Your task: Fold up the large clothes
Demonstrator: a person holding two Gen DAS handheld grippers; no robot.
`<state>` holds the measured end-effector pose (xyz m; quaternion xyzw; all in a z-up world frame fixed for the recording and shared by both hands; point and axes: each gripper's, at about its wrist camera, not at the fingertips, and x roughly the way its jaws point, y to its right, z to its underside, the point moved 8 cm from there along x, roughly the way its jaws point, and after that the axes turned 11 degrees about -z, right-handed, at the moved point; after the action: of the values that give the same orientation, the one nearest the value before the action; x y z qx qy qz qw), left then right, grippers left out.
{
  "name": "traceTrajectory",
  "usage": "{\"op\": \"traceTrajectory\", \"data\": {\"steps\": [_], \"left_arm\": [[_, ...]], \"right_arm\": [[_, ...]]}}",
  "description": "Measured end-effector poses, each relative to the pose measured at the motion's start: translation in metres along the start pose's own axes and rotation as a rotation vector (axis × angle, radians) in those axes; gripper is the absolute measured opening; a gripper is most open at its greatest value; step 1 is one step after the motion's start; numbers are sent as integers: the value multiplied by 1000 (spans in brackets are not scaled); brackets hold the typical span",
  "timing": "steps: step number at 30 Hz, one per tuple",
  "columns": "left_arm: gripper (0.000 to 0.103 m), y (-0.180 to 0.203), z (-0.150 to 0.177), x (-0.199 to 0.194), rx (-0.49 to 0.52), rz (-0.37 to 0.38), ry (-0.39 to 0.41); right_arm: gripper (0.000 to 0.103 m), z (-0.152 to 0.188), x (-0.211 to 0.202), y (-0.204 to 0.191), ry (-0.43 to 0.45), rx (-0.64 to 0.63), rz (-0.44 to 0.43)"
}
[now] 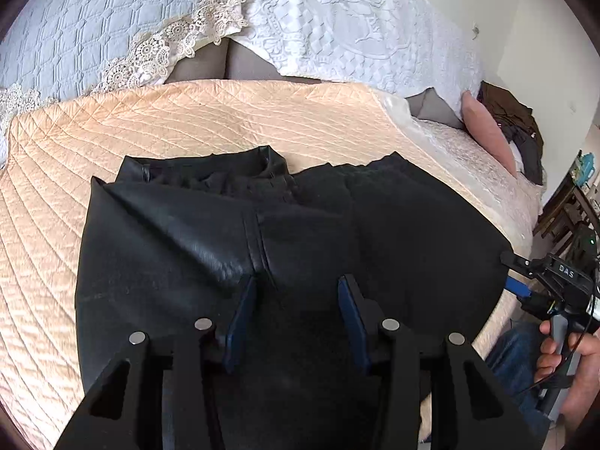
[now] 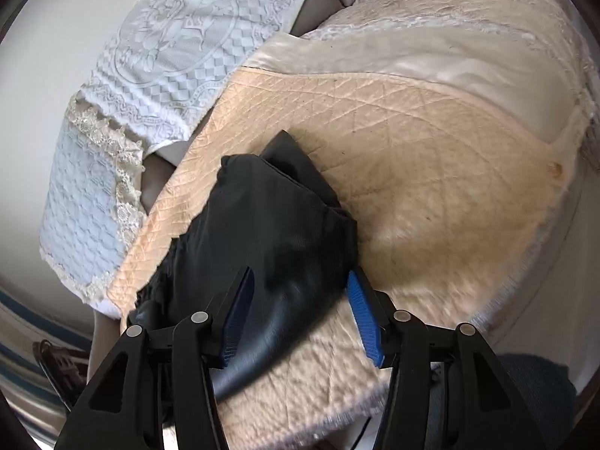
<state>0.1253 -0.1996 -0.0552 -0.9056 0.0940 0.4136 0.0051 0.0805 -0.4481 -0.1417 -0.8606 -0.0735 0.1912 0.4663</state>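
A black leather-like garment (image 1: 232, 232) lies folded on a peach quilted cover (image 1: 210, 120) over a sofa seat. My left gripper (image 1: 296, 288) is open, its blue-padded fingers just above the garment's near part, nothing between them. My right gripper (image 1: 515, 273) shows at the garment's right edge in the left wrist view, held by a hand. In the right wrist view the right gripper (image 2: 300, 281) is open over the garment's end (image 2: 270, 225), straddling its shiny edge without clamping it.
White embroidered and light blue lace-trimmed covers (image 1: 337, 18) drape the sofa back. A pink cushion (image 1: 487, 131) and a pile of dark clothes (image 1: 521, 127) lie at the far right. Wooden furniture (image 1: 570, 206) stands beyond the sofa's end.
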Motion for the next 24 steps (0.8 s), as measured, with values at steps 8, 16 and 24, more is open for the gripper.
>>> {"op": "traceTrajectory", "data": {"steps": [8,16,24], "left_arm": [[47,3,5,7,26,-30,0],[47,3,5,8,22,-35,-2],[47,3,3,12,26,-48,-8]], "right_arm": [[57,-17,-10,10,115,18,41],[60,-16,16,-9,11,-60,-30],[46,-31,35,1,-7,-60,33]]}}
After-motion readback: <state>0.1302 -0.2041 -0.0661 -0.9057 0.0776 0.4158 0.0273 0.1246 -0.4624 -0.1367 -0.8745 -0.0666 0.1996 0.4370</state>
